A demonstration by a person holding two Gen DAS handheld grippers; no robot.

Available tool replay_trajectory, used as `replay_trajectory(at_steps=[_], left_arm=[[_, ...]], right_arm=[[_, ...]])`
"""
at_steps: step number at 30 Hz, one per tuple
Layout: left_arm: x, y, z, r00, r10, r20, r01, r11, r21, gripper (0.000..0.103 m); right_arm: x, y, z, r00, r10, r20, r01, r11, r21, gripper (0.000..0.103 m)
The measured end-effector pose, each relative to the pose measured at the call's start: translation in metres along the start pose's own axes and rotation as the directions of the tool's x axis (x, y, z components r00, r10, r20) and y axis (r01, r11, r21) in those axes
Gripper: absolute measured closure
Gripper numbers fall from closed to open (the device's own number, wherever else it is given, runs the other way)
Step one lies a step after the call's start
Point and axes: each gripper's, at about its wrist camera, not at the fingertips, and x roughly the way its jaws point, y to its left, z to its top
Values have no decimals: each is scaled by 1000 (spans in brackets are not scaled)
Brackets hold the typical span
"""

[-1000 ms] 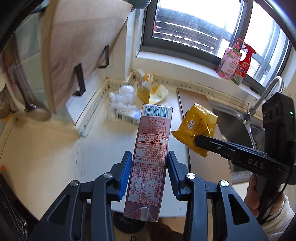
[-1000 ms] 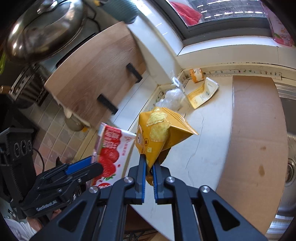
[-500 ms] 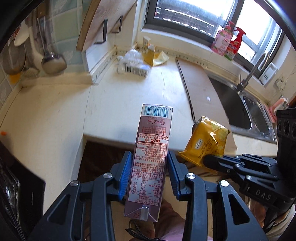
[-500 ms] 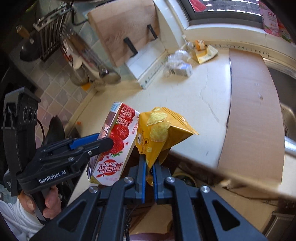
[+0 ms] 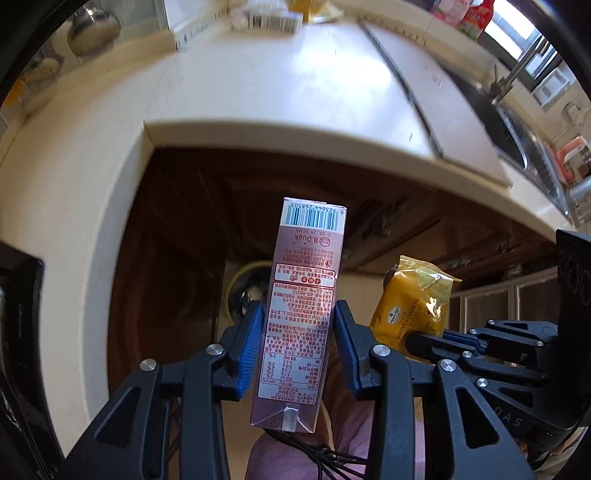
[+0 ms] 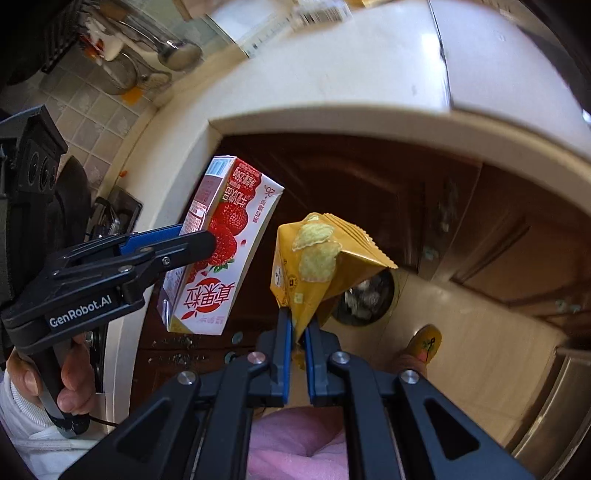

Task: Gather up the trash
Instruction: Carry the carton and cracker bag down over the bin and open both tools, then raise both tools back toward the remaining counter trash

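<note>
Pink carton (image 5: pixel 301 314) of strawberry milk sits clamped upright between the blue pads of my left tongs (image 5: pixel 299 343), gripped across its narrow sides about halfway down its length. My right tongs (image 6: pixel 298 343) are pinched tight on the bottom corner of a yellow cracker bag (image 6: pixel 314 266), which stands up crumpled and puffed above the pads. Both pieces of trash hang in the air out past the edge of the cream counter (image 5: pixel 258 92), over the floor in front of the dark wooden cabinet doors (image 6: pixel 388 192).

Below and ahead of both loads is a round bin (image 6: pixel 364 299) with a yellow rim and a dark liner, with some pale scraps already inside. From the left wrist view it is mostly hidden behind the carton; from the right it peeks out under the bag. I judge that the drop comes next.

What could go wrong: the bin's mouth looks small, and neither item hangs clearly over it. The carton may topple as it falls and clip the rim. The bag is light and may drift or catch on a pad when I let go. The two tongs are also near each other, so they could knock together. More wrappers (image 5: pixel 273 22) remain at the far back of the counter.
</note>
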Motion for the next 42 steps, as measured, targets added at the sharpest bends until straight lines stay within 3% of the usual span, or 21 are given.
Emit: replay_trajectory(at_steps=[5,13,20,30,33,34,36,37,38,40,42], left_arm=[[50,0,-13,994,-23,-104,20,999,-29,66],[132,5,-35,973,11,-232,-21,999,-41,66],[212,24,-45,954,24,-298,-58,992,-108,66],[308,75,-58,921,28,-388,-106,978,-181,66],[322,86,-57,921,29,-390,-110,976,-187,60],[324,88,-56,921,29,-389,-111,976,-190,50],[325,96,-51,924,38,-380,-120,973,-195,46],[324,97,-49,926,41,-375,-123,972,-199,44],[324,101,-47,928,41,-370,-126,970,-207,39],[322,111,-42,934,43,-356,-129,967,-220,32],[312,114,-39,943,53,-330,-133,965,-224,29]], right_arm=[[34,-21,-7,996,-2,-85,6,999,36,97],[104,-55,-13,974,6,-227,8,998,62,97],[195,-77,-16,924,-35,-382,59,997,52,97],[301,-89,0,866,-90,-491,106,994,5,93],[322,-89,12,859,-104,-501,123,992,5,93],[328,-90,15,854,-105,-510,129,992,12,92],[337,-95,21,844,-100,-526,145,988,44,87],[338,-97,23,844,-94,-528,149,987,62,78],[336,-100,26,848,-91,-522,156,984,82,67],[329,-102,30,865,-83,-494,153,983,102,56],[318,-99,33,881,-74,-468,136,986,101,52]])
